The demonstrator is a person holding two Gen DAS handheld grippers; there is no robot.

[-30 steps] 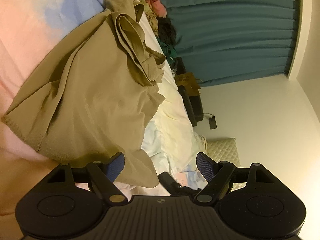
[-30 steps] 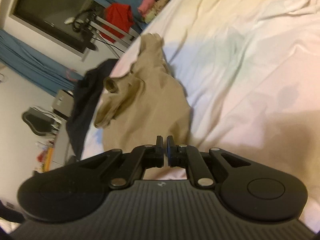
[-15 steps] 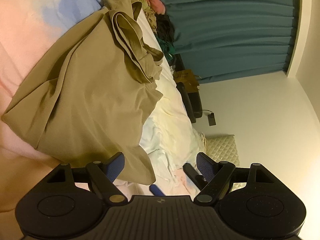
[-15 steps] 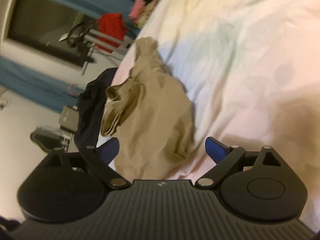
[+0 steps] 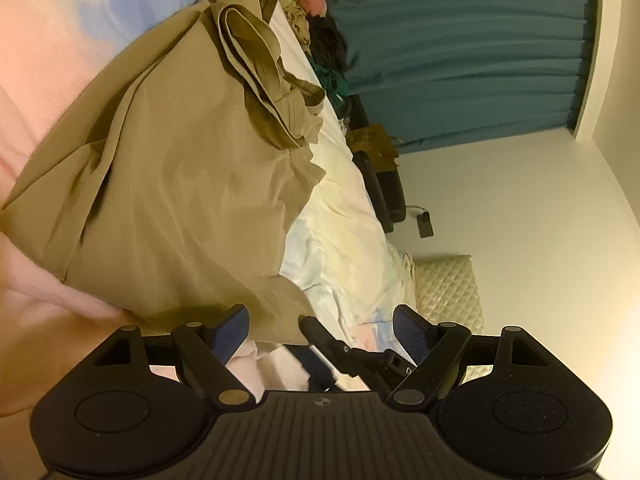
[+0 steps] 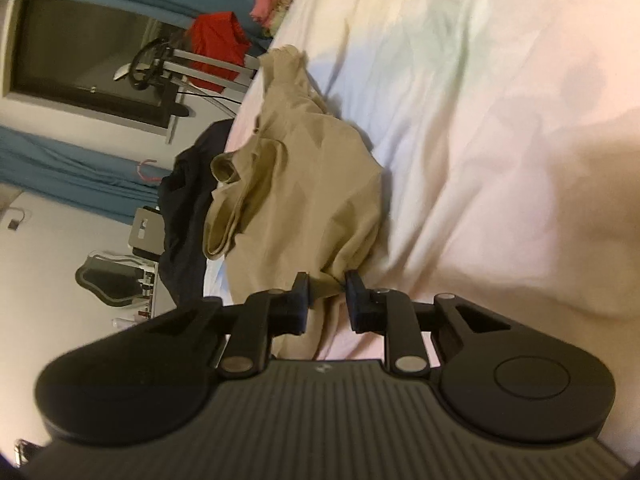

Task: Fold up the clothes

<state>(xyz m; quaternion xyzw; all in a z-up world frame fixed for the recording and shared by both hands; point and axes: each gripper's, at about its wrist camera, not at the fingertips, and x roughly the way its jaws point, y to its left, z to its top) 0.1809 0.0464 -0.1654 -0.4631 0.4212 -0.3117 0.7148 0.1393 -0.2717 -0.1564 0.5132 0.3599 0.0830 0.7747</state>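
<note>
1. While its jaws stand partly closed at the lower middle of the right wrist frame, the right gripper (image 6: 327,300) has a bunched corner of the tan garment (image 6: 308,208) between its fingers (image 6: 301,300); whether the pads press the cloth I cannot tell, since a narrow gap shows.
2. From there the tan garment runs up the centre-left of that frame in a crumpled heap on the pastel bedsheet (image 6: 480,100), which fills the right side.
3. At the bottom of the left wrist frame, the left gripper (image 5: 320,334) is spread wide and holds nothing; its blue pads (image 5: 230,334) sit just beside the garment's (image 5: 180,168) near hem.
4. Between those fingers, low in the frame, the right gripper (image 5: 352,356) shows as a dark shape.
5. Farther out, teal curtains (image 5: 460,40) fill the upper right, with a pile of clothes (image 5: 320,36) at the bed's far end.
</note>
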